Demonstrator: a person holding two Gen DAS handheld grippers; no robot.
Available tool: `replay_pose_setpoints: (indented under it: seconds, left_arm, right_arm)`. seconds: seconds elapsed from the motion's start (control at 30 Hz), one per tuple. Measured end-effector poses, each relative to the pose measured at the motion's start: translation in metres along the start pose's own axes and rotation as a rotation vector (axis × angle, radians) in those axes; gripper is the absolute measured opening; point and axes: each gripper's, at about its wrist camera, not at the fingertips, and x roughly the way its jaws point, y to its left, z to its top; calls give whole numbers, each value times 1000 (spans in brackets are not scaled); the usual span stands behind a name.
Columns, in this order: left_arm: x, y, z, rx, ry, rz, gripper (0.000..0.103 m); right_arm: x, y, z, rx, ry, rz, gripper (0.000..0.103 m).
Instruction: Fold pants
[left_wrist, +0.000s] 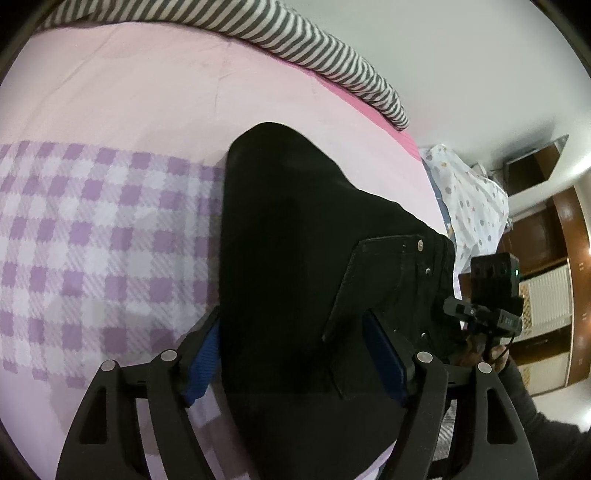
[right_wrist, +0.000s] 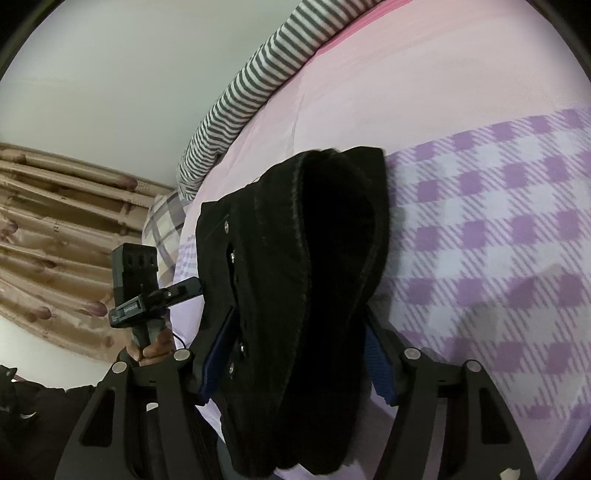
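black pants (left_wrist: 295, 258) sit bunched on the bed (left_wrist: 129, 103), lying across where the plain pink sheet meets a purple and white checked blanket (left_wrist: 92, 240). both pairs of tongs are at the cloth at once. the left tongs (left_wrist: 295, 354) have a thick fold between their blue pads (left_wrist: 205, 363), and the pads press on it from either side, so they are gripping the pants, near a back pocket and a row of metal rivets. the right tongs (right_wrist: 295, 358) likewise clamp a heavy wad of the same garment, its seams and studs running down the left side of the bundle. in the right wrist view a hand (right_wrist: 153, 345) holds the other tool's handle, to the left of the pants. a grey and white striped quilt (left_wrist: 295, 40) runs along the far edge of the bed, against a pale wall. brown patterned curtains (right_wrist: 55, 221) hang at the far left, and a white dotted cloth (left_wrist: 469, 199) lies off to the right beyond the bed.
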Motion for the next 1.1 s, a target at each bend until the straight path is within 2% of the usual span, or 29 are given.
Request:
replay_pose_setpoints:
  seconds: [0.17,0.23,0.27,0.4,0.6,0.8,1.1]
  left_arm:
    - [3,-9,-1,31,-9,50,76]
    - [4,-12,-3,42,-17,87,70]
    - [4,-13,-4,44,-20,113,63]
    - [0,-15,-6,30,-32,135,47]
    - [-5,-31,-6,72,-51,194,34]
    - [-17,-39,-4,74,-73,171,24]
    - [-65,-22,4,51,-131,194,23]
  right_arm:
    - [6,-2,-3,62,-27,-4,43]
    - [4,-1,-6,72,-54,-18,39]
    - [3,4,-9,66,-67,-39,37]
    - [4,19,-9,76,-102,-93,32]
    - [0,35,-9,113,-129,-117,28]
    - [0,60,-8,101,-143,-118,27]
    - [32,109,16,42,-117,-70,27]
